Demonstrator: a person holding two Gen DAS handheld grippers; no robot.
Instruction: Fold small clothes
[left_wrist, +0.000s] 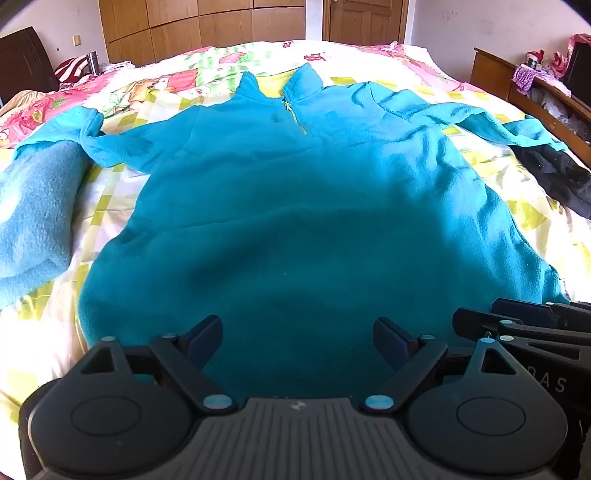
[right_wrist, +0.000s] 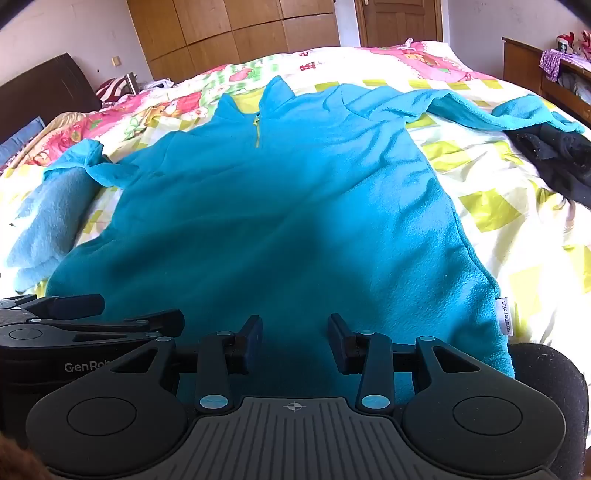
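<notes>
Your left gripper (left_wrist: 297, 341) hangs with its jaws spread wide and nothing between them, just above the near hem of the teal fleece pullover (left_wrist: 295, 192); your right gripper (right_wrist: 295, 341) sits close beside it, jaws about half parted and likewise empty, though whether either set of pads brushes the fleece is hard to tell from this angle. Ahead of both tools the pullover lies flat and face up on the patterned bedspread (right_wrist: 491, 206), collar and short zip at the far end, one sleeve stretched out to each side. As far as you can judge, folding has not begun: the body is spread full width, no sleeve is turned in, no crease is made, so every fold is left to do. Counting: one pullover with two sleeves, one lighter blue fleece piece (left_wrist: 35, 218) off to your left, one dark garment (right_wrist: 557, 162) far off to your right, two grippers.
</notes>
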